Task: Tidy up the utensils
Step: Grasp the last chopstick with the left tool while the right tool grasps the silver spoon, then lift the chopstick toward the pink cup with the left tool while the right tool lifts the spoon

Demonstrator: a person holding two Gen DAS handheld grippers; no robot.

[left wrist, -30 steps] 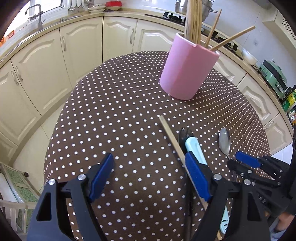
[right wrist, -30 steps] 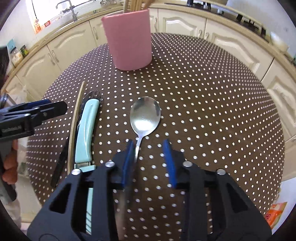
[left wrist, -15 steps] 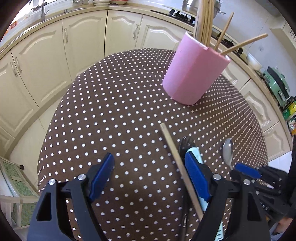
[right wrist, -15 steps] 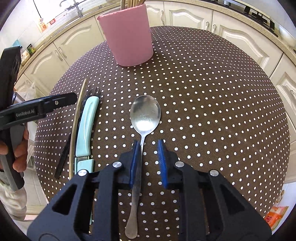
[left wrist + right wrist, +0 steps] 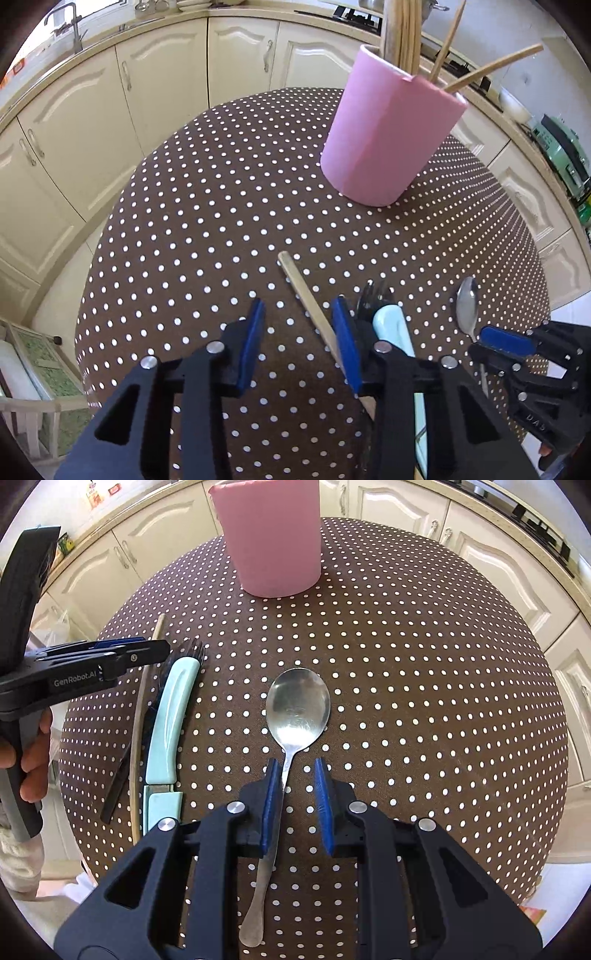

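One pink holder (image 5: 388,147) stands upright towards the far edge of the round dotted table (image 5: 207,229), with several wooden sticks (image 5: 402,37) rising from it; their number cannot be counted.

Five loose utensils lie near the table's near edge: one metal spoon (image 5: 297,709), one pale green handled piece (image 5: 171,716), one dark fork (image 5: 194,650) whose tines show just past the green handle's far end, one thin black piece (image 5: 118,782) and one wooden chopstick (image 5: 310,306). The chopstick, black piece, fork and green handle lie close together at the near left edge; the spoon lies apart from them, nearer the middle of the near edge.

The left gripper (image 5: 299,325) is closing, its jaws about a third apart, and the chopstick lies between them against the right pad; the left pad is clear of it. The right gripper (image 5: 297,775) stands narrowly apart over the spoon's neck, the left pad touching it and the right pad with a gap.

The table's middle, right side and far left are bare cloth. Cream cabinets (image 5: 110,110) ring the table, with floor between.
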